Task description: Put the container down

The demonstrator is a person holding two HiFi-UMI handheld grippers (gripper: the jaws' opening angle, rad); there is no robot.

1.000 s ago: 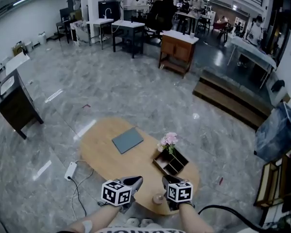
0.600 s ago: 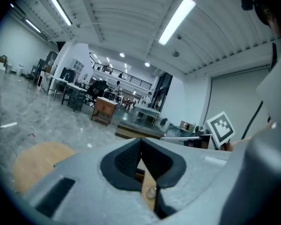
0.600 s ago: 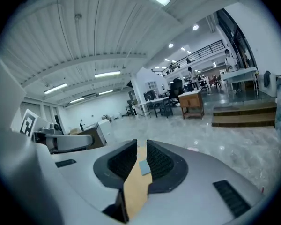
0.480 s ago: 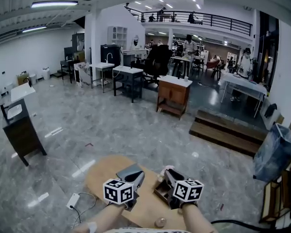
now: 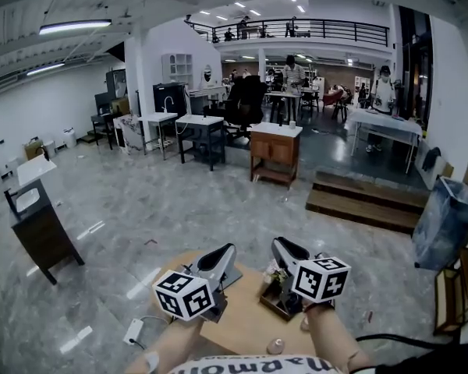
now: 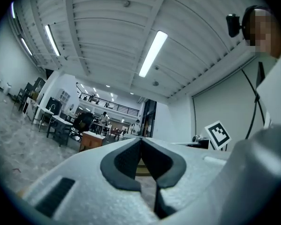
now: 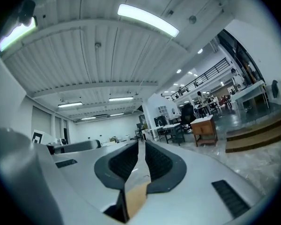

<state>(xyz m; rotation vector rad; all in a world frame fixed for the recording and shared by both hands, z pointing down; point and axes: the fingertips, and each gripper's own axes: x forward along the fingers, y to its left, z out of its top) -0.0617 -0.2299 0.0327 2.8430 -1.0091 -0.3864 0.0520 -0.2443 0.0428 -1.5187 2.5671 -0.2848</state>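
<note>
The right gripper [image 5: 281, 245] is closing, its jaws down to a thin slit with nothing between them. The left gripper [image 5: 225, 252] has its jaws meeting at the tips, likewise holding nothing. Both are lifted and tilted upward, side by side but apart, pointing out across the hall. Bare forearms run back from them to the bottom edge of the head view. Between the forearms, the small round container [image 5: 274, 346] stands on the oval wooden table [image 5: 242, 326] near its near edge, clear of both grippers. A dark compartment box [image 5: 279, 306] is partly hidden behind the right gripper.
</note>
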